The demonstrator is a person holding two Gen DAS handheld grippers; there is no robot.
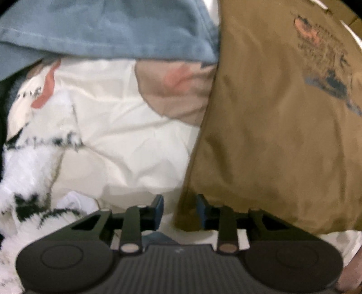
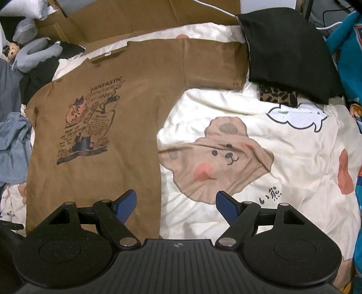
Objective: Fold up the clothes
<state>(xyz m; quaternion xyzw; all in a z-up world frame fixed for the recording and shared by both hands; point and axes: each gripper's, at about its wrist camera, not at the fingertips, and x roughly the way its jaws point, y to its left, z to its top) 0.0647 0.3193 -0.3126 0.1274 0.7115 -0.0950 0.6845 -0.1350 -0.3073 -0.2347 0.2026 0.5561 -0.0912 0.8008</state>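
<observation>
Jaws of the right gripper [image 2: 176,203] stand wide, nothing between them, low over the hem of the brown shirt [image 2: 108,126]. Jaws of the left gripper [image 1: 179,209] narrow, a small gap showing; the shirt's [image 1: 271,135] edge lies at that gap, but a grip cannot be told through the blur. Shirt lies spread flat, print up, on the bed's cream bear-print cover [image 2: 260,135]. One sleeve reaches a black cushion [image 2: 287,49]. Blue cloth [image 1: 108,29] bunched beside the shirt. Cardboard [image 2: 135,15] beyond the collar.
</observation>
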